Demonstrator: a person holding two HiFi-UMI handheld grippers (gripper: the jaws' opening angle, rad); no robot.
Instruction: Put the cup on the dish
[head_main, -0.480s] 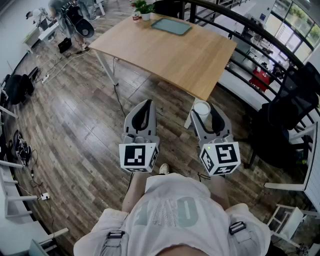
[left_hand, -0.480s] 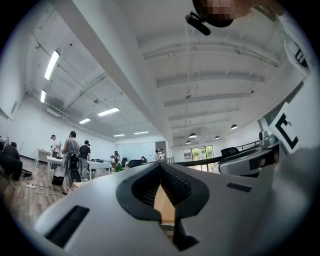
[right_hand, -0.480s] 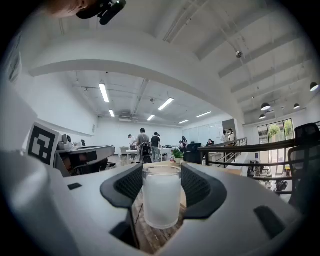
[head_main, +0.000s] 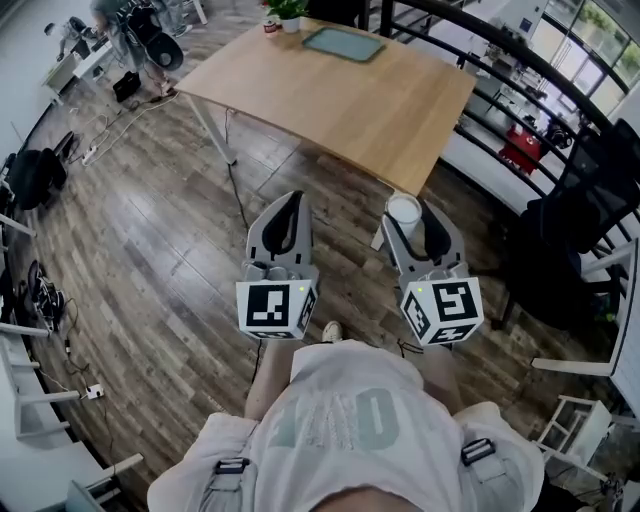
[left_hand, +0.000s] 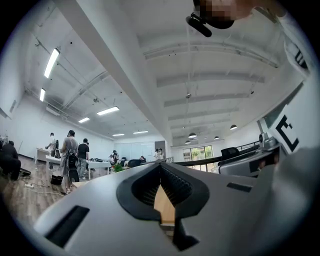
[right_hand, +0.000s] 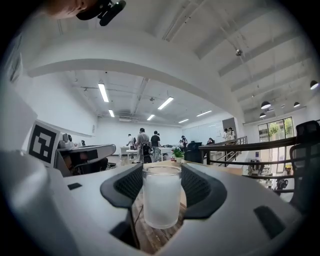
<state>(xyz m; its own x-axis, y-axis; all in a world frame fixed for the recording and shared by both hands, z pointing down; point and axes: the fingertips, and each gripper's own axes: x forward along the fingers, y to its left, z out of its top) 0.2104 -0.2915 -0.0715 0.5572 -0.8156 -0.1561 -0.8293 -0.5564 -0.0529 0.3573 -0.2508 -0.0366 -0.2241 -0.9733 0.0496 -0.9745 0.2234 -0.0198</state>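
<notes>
A frosted white cup (head_main: 404, 212) (right_hand: 161, 196) stands upright between the jaws of my right gripper (head_main: 410, 222) (right_hand: 161, 175), which is shut on it and holds it over the wooden floor, just short of the table's near corner. The dish (head_main: 343, 43) is a flat green rectangular tray at the far end of the light wooden table (head_main: 360, 110). My left gripper (head_main: 285, 200) (left_hand: 161, 167) hangs beside the right one, shut with nothing in it. Both grippers are well short of the dish.
A potted plant (head_main: 288, 12) and a small jar (head_main: 269, 27) stand by the dish. A black railing (head_main: 480, 60) runs behind the table. A black office chair (head_main: 580, 220) is on the right. Cables (head_main: 110, 135) lie on the floor at left.
Both grippers have edged slightly up the head view, toward the table. The cup stays in the right gripper's jaws and the left gripper stays shut.
</notes>
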